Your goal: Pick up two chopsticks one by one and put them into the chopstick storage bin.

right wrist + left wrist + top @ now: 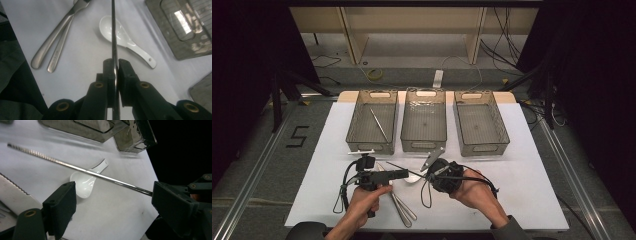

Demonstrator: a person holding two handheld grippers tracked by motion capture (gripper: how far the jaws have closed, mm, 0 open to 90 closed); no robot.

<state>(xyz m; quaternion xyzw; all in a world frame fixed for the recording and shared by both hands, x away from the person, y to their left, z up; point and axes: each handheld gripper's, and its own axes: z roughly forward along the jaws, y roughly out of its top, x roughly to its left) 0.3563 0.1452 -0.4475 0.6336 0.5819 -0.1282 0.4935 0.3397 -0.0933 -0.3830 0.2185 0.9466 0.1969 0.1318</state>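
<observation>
**Op A:** What can't you read from your seat? Start big.

**Op B:** The table [532,165], under its white sheet, runs off the bottom edge of the high view, so I lose its near side. Of the three mesh baskets along the back, the left basket [357,131] holds one thin metal rod [379,125]; the middle basket [404,129] and the right basket [502,131] look bare, though the mesh is dim. In the left gripper view a serrated blade [15,197] is cut off at the edge, so I can't name the whole utensil.

**Op A:** And the long piece?

**Op B:** A slim metal chopstick [113,37], ridged toward its far end. The right gripper [114,66] has its jaws clamped together on it, pinching it near one end; it runs straight out from them, above the white ceramic spoon [117,35] lying on the sheet. I can't tell whether it touches the spoon. The left gripper [112,200] has its jaws well apart, with the chopstick crossing the gap between them and ending near the right-hand jaw.

**Op A:** Hands?

**Op B:** Both forearms enter from the bottom of the high view. The left hand [364,197] holds its gripper level, pointing right; the right hand [472,187] angles its gripper back toward it. Two metal utensil handles [51,47] lie side by side just beside the spoon.
</observation>
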